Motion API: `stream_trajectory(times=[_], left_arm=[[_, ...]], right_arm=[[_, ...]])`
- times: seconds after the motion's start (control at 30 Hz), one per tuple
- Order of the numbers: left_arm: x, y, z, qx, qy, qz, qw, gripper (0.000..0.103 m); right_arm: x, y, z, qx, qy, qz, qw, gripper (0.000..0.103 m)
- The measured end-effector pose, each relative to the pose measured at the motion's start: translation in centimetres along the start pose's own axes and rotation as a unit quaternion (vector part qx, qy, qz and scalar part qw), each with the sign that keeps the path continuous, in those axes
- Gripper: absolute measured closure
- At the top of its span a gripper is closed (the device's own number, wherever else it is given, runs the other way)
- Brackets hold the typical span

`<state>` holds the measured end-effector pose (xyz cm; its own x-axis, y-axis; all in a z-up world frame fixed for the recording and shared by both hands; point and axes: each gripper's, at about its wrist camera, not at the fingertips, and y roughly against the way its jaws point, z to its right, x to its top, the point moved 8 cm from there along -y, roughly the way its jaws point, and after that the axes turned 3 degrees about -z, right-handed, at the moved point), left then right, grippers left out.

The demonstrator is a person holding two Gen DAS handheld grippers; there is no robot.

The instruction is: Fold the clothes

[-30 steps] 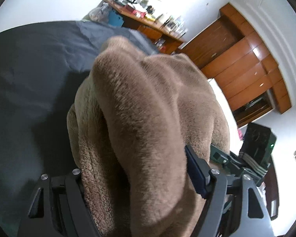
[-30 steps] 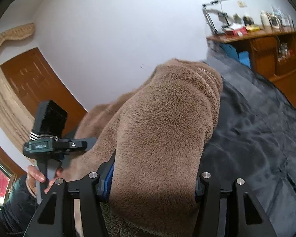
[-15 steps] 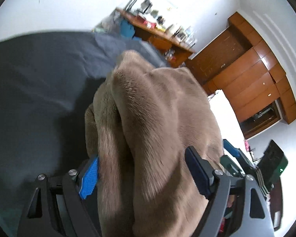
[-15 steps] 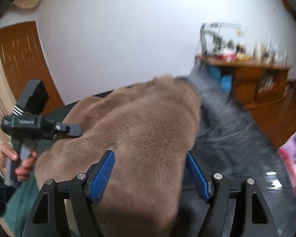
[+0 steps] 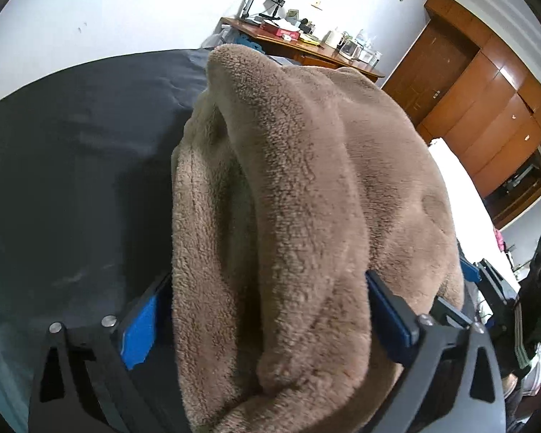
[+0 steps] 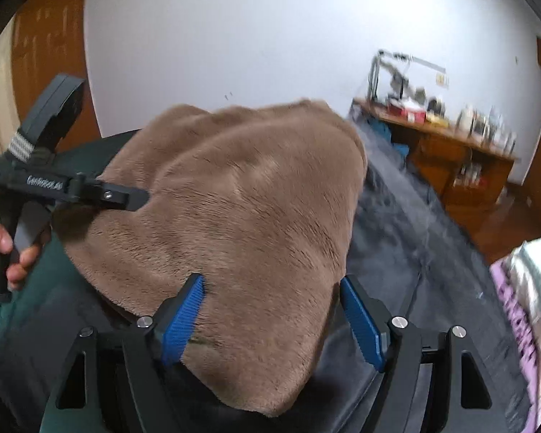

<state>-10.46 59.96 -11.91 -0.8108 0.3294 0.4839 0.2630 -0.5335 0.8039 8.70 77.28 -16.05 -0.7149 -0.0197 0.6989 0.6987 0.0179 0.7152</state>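
Observation:
A brown fleece garment (image 5: 306, 195) lies bunched on a dark grey bedspread (image 5: 72, 166). In the left wrist view it sits between the wide-apart blue pads of my left gripper (image 5: 263, 321), with a gap beside the left pad. In the right wrist view the garment (image 6: 256, 223) lies between the spread pads of my right gripper (image 6: 270, 321). The left gripper (image 6: 54, 184) shows there at the garment's far left edge, held by a hand. The right gripper (image 5: 487, 288) shows at the right edge of the left wrist view.
A wooden desk (image 5: 306, 47) cluttered with small items stands beyond the bed against the white wall. Brown wardrobes (image 5: 487, 83) stand to the right. Pink and white bedding (image 6: 523, 288) lies at the bed's right side. Wooden floor (image 6: 505, 223) shows past the bed.
Both grippers have opened: the blue pads now stand apart from the fleece. The garment has dropped from its raised hold onto the bedspread and spread flatter.

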Motion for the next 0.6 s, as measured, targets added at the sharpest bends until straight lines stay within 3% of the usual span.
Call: stream_trajectory(times=[0.27,0.4,0.6], left_arm=[[-0.8,1.1,-0.3,0.030,-0.020,0.036,0.9987,0.001],[-1.4,3.0,-0.7,0.033,0.001,0.058,0.9978,0.001],[-2.7,7.2,0.8,0.070,-0.020,0.118,0.9904,0.001]], right_arm=[[-0.7,-1.9,0.8,-0.003,-0.019,-0.017,1.000,0.015],[-0.5,-1.2,1.1,-0.014,-0.025,-0.004,1.000,0.013],[-0.4,2.2,0.8,-0.019,-0.044,0.027,0.998,0.013]])
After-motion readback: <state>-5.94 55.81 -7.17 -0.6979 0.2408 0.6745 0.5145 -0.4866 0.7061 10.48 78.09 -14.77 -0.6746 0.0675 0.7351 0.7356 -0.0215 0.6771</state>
